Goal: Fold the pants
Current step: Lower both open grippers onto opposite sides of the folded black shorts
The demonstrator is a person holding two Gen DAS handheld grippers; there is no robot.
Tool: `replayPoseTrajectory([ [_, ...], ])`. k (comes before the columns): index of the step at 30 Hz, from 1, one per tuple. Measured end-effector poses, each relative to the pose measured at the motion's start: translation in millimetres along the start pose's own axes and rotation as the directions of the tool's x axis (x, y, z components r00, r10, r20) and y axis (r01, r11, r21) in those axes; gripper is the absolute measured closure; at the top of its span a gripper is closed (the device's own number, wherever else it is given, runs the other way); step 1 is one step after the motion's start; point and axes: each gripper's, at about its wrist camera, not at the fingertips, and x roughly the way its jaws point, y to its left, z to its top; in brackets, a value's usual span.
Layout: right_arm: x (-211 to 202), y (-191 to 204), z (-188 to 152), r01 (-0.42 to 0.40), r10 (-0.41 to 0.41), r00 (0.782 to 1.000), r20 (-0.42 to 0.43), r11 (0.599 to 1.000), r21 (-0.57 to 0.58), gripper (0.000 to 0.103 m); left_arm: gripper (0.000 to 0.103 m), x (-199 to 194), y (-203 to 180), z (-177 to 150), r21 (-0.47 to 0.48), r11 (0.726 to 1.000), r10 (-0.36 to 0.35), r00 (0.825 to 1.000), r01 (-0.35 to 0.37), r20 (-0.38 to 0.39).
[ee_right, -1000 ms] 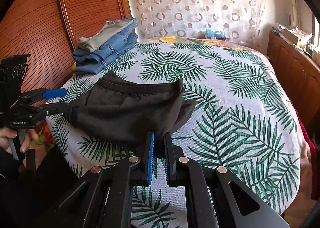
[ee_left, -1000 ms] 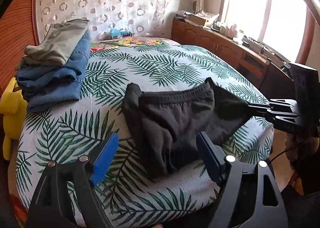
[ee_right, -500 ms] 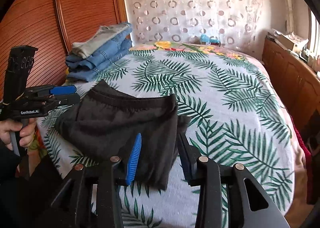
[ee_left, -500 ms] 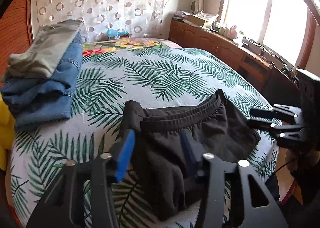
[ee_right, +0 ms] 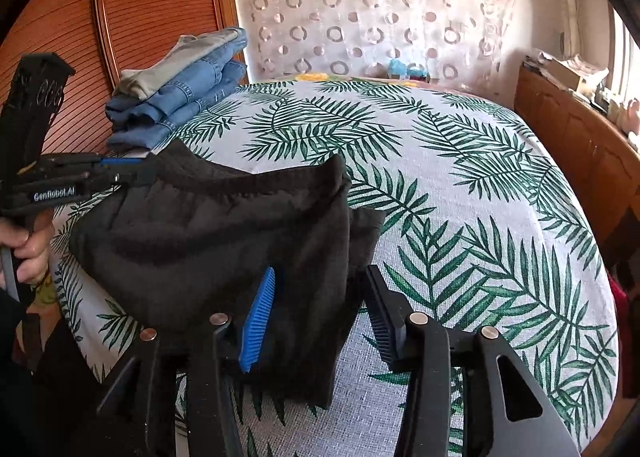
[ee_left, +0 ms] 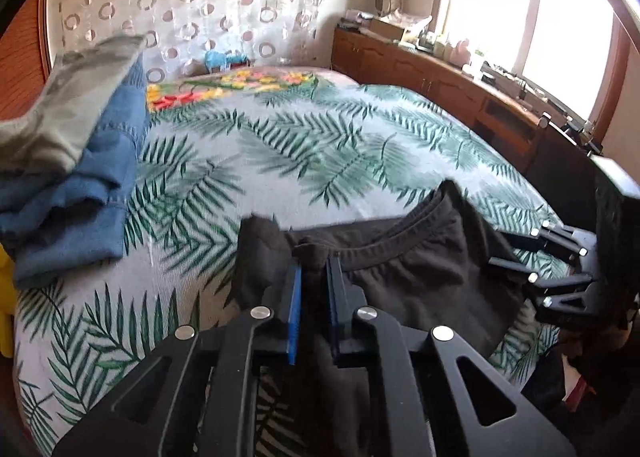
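Note:
The black pants (ee_left: 404, 269) lie bunched near the front edge of the bed (ee_left: 320, 145), waistband toward the headboard. My left gripper (ee_left: 314, 269) has its blue pads closing on the waistband's left corner, and the cloth is pinched between them. In the right wrist view the same left gripper (ee_right: 150, 172) bites that corner, held by a hand (ee_right: 32, 249). My right gripper (ee_right: 320, 297) is opening; the pants' (ee_right: 224, 233) folded right edge lies loosely between its spread pads, untouched. From the left wrist view the right gripper (ee_left: 494, 247) sits at the pants' right side.
A stack of folded blue jeans with grey-green pants on top (ee_right: 180, 97) sits at the bed's far left, by a wooden sliding door (ee_right: 120, 17). A low wooden cabinet (ee_left: 440, 85) runs under the window on the right. The palm-leaf cover stretches beyond the pants.
My left gripper moved forward onto the waistband corner and closed on it. My right gripper let go of the cloth, its jaws spreading apart.

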Motion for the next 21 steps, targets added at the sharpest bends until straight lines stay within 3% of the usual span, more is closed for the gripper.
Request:
replayPoseTrajectory([
  [6,0,0,-3,0.001,-0.001,1.000,0.009,1.000,0.001,0.052,0.091,-6,-1,14,0.017,1.000,0.018,0.999,-0.019,0.027],
  [15,-2,1,-10,0.007,-0.006,0.999,0.035,1.000,-0.014,0.051,0.087,-7,2,9,0.007,1.000,0.022,1.000,-0.022,0.012],
  [16,-2,2,-11,0.008,-0.007,0.999,0.036,1.000,-0.014,0.051,0.084,-8,1,9,0.011,1.000,0.028,0.999,-0.028,0.016],
  [20,-2,2,-11,0.010,-0.009,0.999,0.036,1.000,-0.015,0.051,0.055,-12,2,7,0.016,0.999,0.047,0.998,-0.048,0.028],
  [21,-2,2,-11,0.010,-0.009,0.999,0.036,1.000,-0.016,0.051,0.053,-12,3,7,0.012,0.999,0.045,0.999,-0.045,0.028],
])
